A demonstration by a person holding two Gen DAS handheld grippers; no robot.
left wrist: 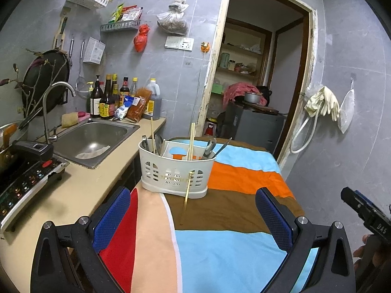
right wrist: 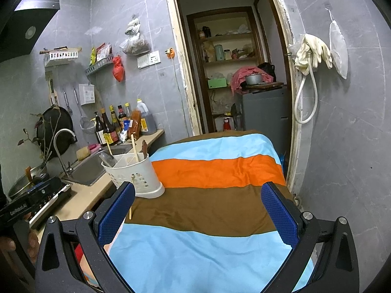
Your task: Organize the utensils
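Observation:
A white slotted utensil caddy (left wrist: 174, 177) stands on a striped cloth-covered table (left wrist: 220, 239). Chopsticks (left wrist: 191, 141), spoons and other metal utensils stick up from its compartments. A gold spoon (left wrist: 186, 197) leans against the caddy's front, its handle end resting on the brown stripe. My left gripper (left wrist: 193, 219) is open, low over the cloth, a short way in front of the caddy and spoon. In the right wrist view the caddy (right wrist: 136, 173) sits at the left, and my right gripper (right wrist: 198, 210) is open over the cloth (right wrist: 207, 251) with nothing between its fingers.
A counter (left wrist: 80, 190) on the left holds a steel sink (left wrist: 95, 139), a tap, sauce bottles (left wrist: 107, 97) and an induction cooker (left wrist: 27, 178). An open doorway (left wrist: 259, 73) lies beyond the table. Gloves and a hose (left wrist: 317, 107) hang on the right wall.

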